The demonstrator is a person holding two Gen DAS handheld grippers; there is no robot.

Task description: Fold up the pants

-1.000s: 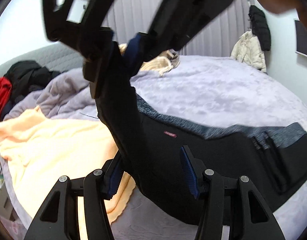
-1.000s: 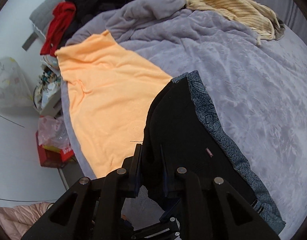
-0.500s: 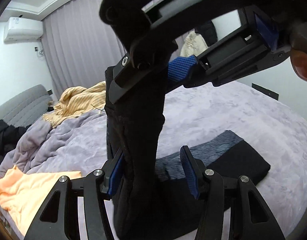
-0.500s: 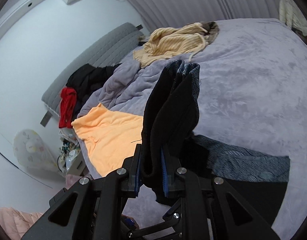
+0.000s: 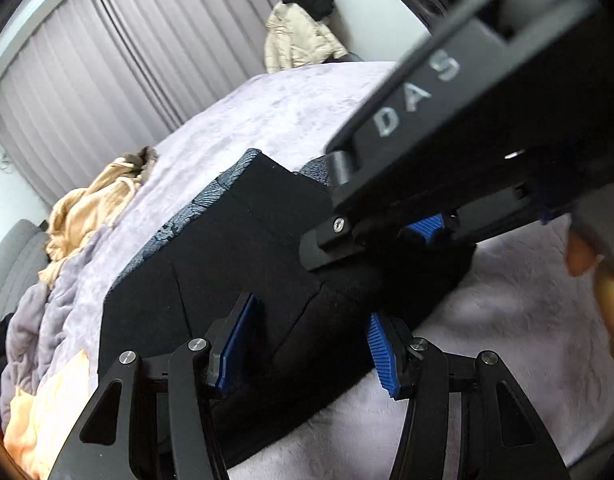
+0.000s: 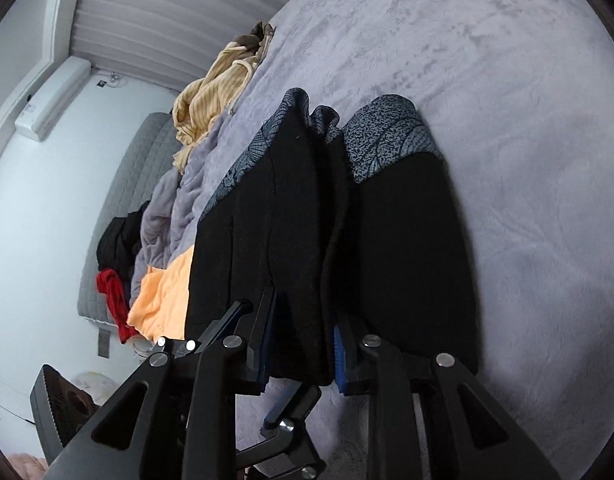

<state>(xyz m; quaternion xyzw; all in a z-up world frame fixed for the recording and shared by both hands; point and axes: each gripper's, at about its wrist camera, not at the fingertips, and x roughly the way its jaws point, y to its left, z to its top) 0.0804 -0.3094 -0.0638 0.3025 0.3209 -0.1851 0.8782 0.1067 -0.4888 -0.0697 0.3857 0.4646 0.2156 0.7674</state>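
Right gripper (image 6: 301, 360): jaws closed down on a thick bundle of black fabric, blue pads pressed against both sides of it. It has hold of the pants (image 6: 307, 216).

Left gripper (image 5: 307, 348): jaws wide apart, straddling the near edge of the pants (image 5: 235, 264); neither pad visibly presses the cloth, so nothing gripped.

Pants position: laid on the purple blanket (image 6: 487, 80), doubled over, patterned grey waistband at 12 o'clock from the right gripper.

Handling (judgement): soft, limp, moderately thick knit; light, not fragile. Layers will slide on each other and sag if lifted from one point. Best held at the folded edge or corners, all layers pinched together.

Surroundings, right wrist view: orange cloth (image 6: 163, 300) at 9 o'clock, its edge meeting the pants; rumpled part of the blanket beyond it; red garment (image 6: 113, 296) further out; yellow striped garment (image 6: 211, 96) at 11 o'clock, well apart.

Obstruction: the two grippers are crowded together over one edge; the orange cloth could get caught in the fold.
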